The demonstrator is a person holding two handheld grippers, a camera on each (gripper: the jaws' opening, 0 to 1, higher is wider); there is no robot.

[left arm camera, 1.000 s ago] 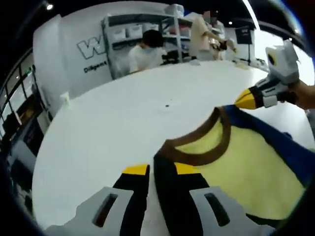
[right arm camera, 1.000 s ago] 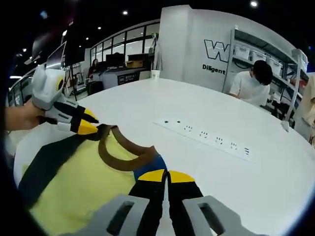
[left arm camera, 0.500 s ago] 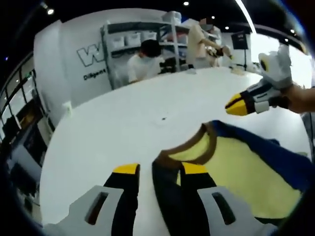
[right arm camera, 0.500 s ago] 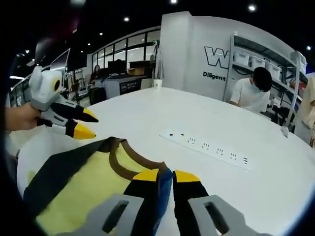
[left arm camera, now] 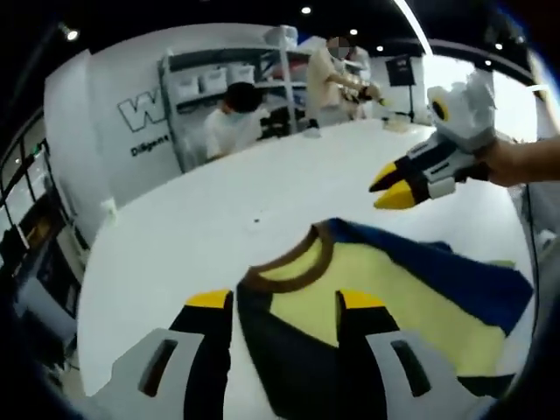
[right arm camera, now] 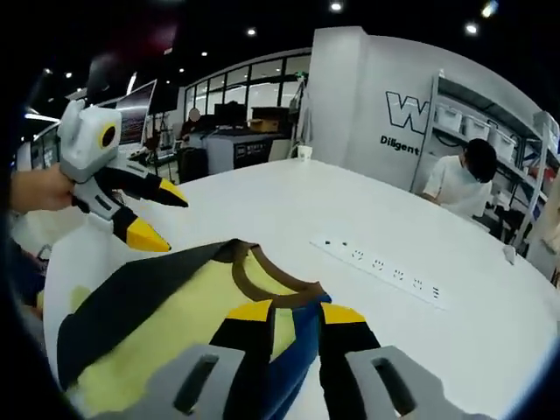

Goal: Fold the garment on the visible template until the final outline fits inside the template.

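I've got the garment [left arm camera: 394, 297], a yellow tee with brown collar and dark navy shoulders and sleeves, lying on the white round table [left arm camera: 227, 210], collar end facing my grippers. In the right gripper view same garment [right arm camera: 166, 306] sits near the table [right arm camera: 420, 332] edge closest to me, a power strip [right arm camera: 385, 262] lies well apart, further in.

Left gripper [left arm camera: 284, 302]: jaws apart, dark shoulder fabric lies between them, not clamped as far as I can see. From the right gripper view it [right arm camera: 157, 214] hangs above the dark sleeve, yellow tips spread, clear of the cloth.

Right gripper [right arm camera: 293, 311]: jaws apart too, blue shoulder fabric in the gap, nothing pinched. In the left gripper view it [left arm camera: 389, 188] floats above the far blue shoulder, tips slightly apart, not touching.

Progress, my read: garment looks laid out, shoulders just set down, so early stage. I can't make out any template outline under or around it, too washed out on the white top. Sleeve folds and body fold look not yet done; far hem edge is out of frame so can't tell its state. Most folding left.

People at shelves [left arm camera: 219, 79] in the background, irrelevant.
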